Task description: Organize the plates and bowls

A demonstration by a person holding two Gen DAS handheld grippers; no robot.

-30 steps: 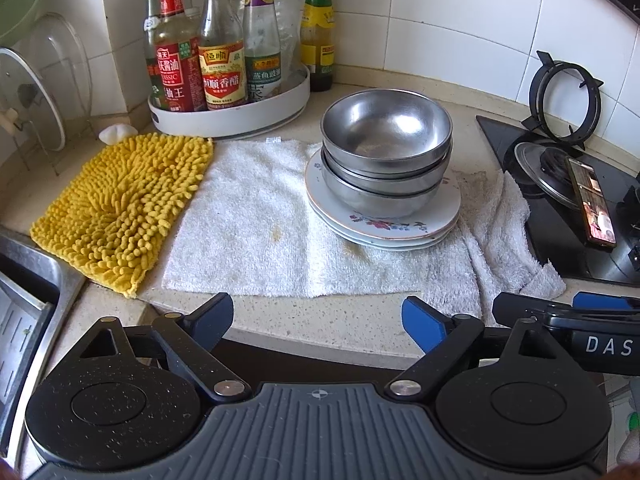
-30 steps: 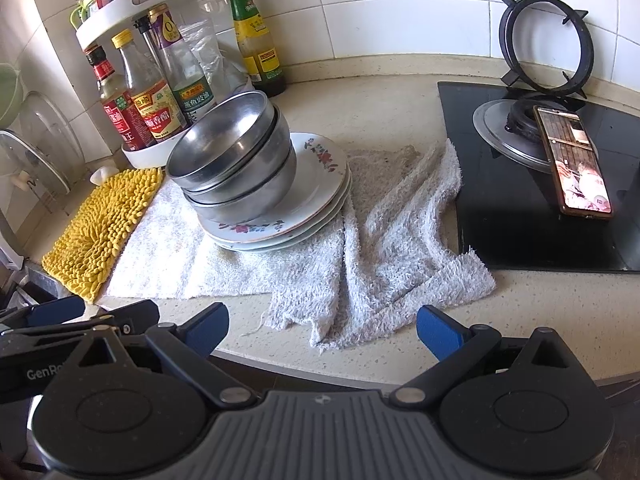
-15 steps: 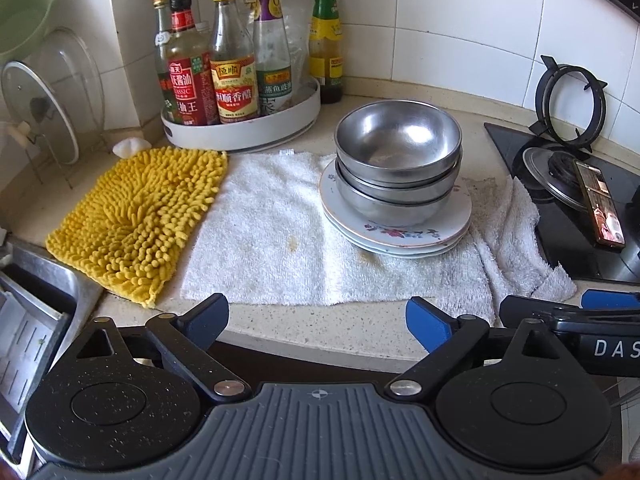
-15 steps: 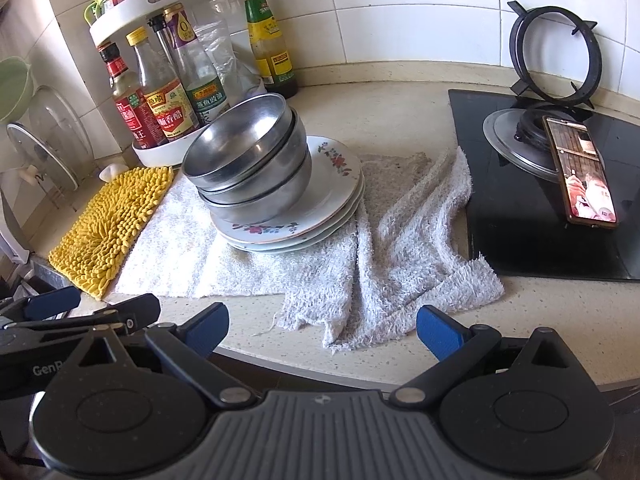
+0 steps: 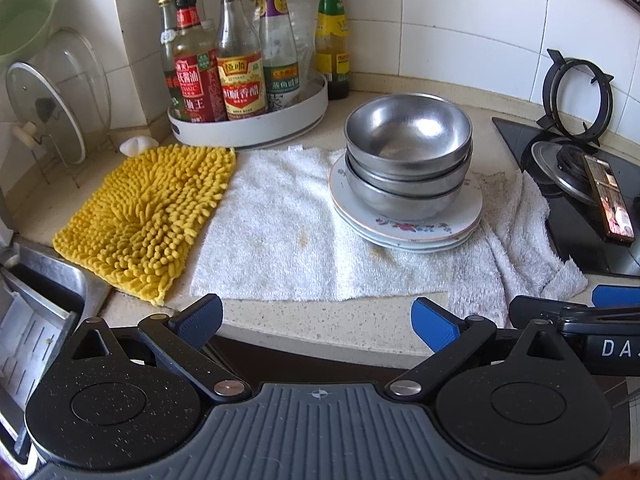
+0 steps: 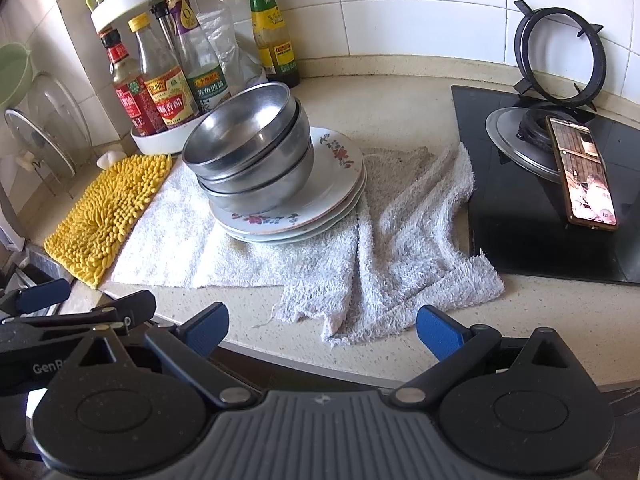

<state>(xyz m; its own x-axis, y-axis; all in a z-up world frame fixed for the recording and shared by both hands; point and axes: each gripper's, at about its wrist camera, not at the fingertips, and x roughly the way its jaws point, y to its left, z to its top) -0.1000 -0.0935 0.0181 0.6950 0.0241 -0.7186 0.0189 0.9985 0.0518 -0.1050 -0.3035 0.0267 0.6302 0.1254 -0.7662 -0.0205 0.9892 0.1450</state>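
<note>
Judging by how things lie, the sorting looks finished or nearly so: three steel bowls [image 5: 408, 156] sit nested one inside another, all empty, on a stack of flowered plates [image 5: 416, 226] that rests on the white towel [image 5: 280, 232] in the middle of the counter [image 5: 320, 322]. Nothing of the kind lies loose elsewhere; whether the stack must go somewhere else cannot be told. Beside the towel lies a yellow mat [image 5: 148, 216]. Behind it a round white tray [image 5: 248, 130] holds sauce bottles [image 5: 240, 80], packed upright. A phone [image 6: 582, 174] lies on the hob [image 6: 532, 216]. The left tongs [image 5: 316, 318] are spreading wide with nothing between them, back at the counter's near edge; the right tongs [image 6: 322, 330] gape wide too, empty, well apart from the stack.
</note>
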